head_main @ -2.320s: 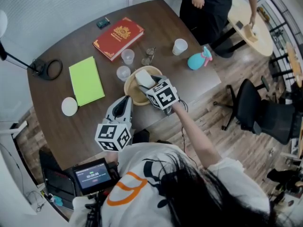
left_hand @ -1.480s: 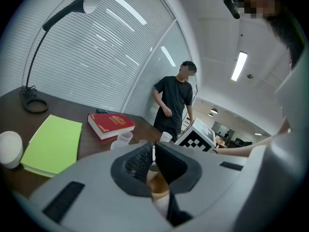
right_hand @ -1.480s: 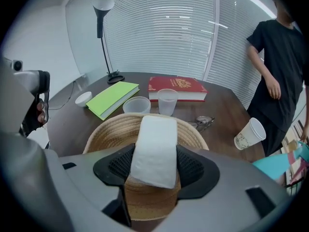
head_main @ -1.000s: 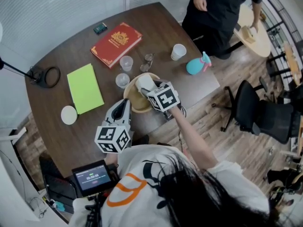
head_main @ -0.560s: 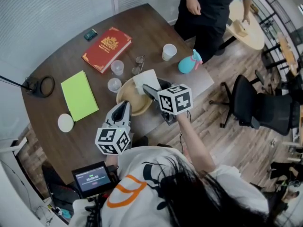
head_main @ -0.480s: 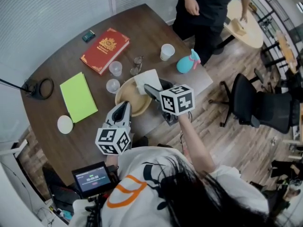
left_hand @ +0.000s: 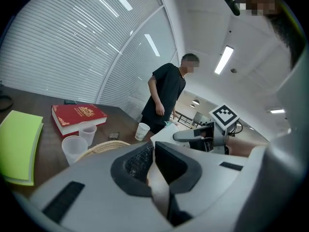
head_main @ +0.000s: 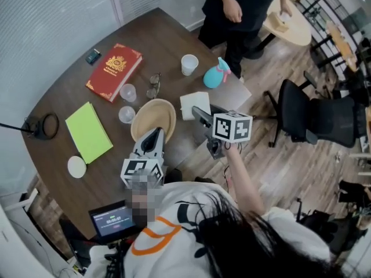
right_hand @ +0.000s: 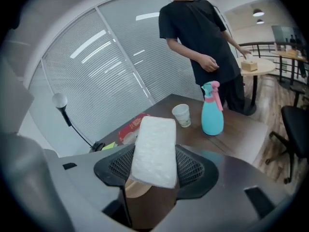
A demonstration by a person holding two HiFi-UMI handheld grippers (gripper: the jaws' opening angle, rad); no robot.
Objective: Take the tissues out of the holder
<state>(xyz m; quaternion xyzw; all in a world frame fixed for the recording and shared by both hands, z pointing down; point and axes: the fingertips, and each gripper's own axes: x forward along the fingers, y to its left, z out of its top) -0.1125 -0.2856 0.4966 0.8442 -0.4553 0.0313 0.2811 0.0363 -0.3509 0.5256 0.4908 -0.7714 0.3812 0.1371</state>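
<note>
There: right tongs [head_main: 198, 112] clamped tight on the tissues [head_main: 194, 103], pack up off the counter [head_main: 168, 45] just right of the wicker holder [head_main: 152, 119], w/ left tongs [head_main: 155, 134] pinched together on nothing, near the holder's front rim.

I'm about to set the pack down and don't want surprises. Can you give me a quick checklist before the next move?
1. Right gripper clamped on the tissues: ok, a jaw presses on each side of the pack.
2. Tissues out of the basket: ok, held to its right, over the table.
3. Basket empty: ok, nothing shows inside it in the head view.
4. Left gripper out of the way: ok, it is shut, empty, and at the basket's near rim.
5. Landing spot free: ok, there is bare table beside the basket, short of the spray bottle.
</note>
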